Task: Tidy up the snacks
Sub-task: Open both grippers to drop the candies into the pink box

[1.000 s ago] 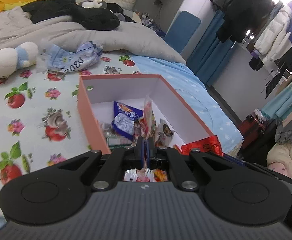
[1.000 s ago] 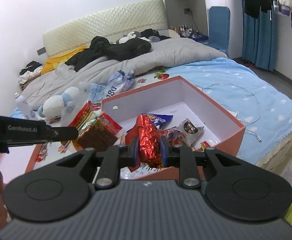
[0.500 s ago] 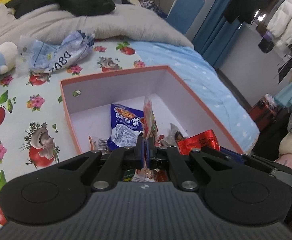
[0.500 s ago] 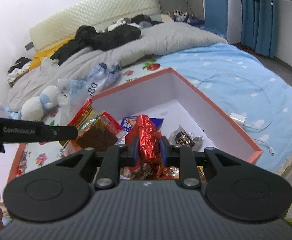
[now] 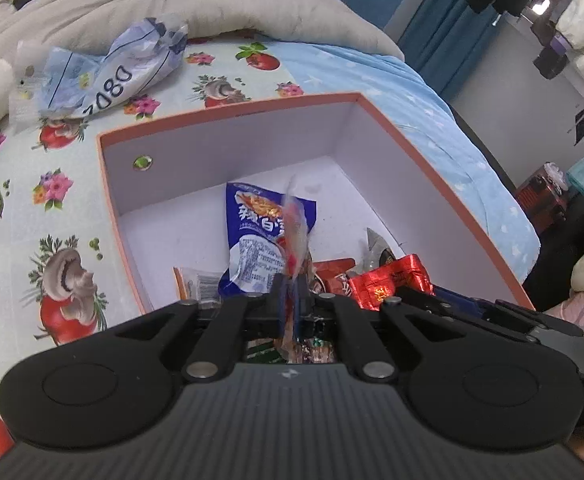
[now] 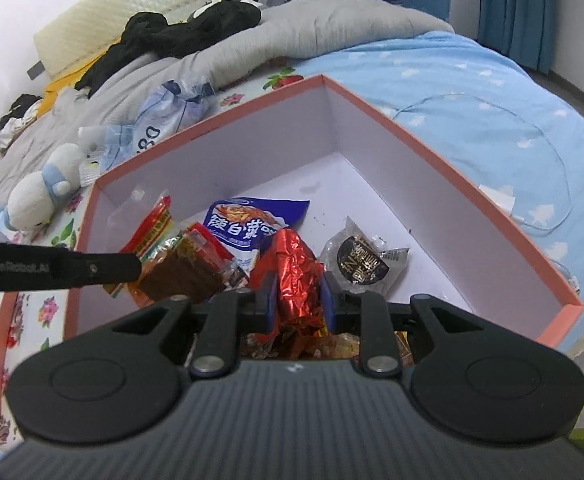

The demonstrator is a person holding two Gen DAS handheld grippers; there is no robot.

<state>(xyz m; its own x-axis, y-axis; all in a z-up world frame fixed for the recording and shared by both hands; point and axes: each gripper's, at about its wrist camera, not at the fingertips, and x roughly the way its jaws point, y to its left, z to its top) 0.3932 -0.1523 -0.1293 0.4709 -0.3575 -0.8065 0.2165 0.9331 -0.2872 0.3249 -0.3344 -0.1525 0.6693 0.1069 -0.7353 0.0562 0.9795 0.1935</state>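
Both grippers have come down over the orange box (image 5: 423, 160) since the earlier frames, so its white floor now fills the middle of each view. At the lower centre of the left wrist view, the left gripper (image 5: 290, 300) has its jaws pressed together on the edge of a thin red and clear snack packet (image 5: 293, 236), which stands up edge-on over the blue snack bag (image 5: 252, 248) lying in the box. At the lower centre of the right wrist view, the right gripper (image 6: 297, 300) has a crumpled red foil snack (image 6: 295, 276) between its jaws, which have just been opening; whether the pads touch the foil I cannot tell. A black round-label packet (image 6: 361, 264) lies to its right on the box floor. The box sits on the bed (image 6: 491, 92), with a plush toy (image 6: 40, 192) at the left of that view.
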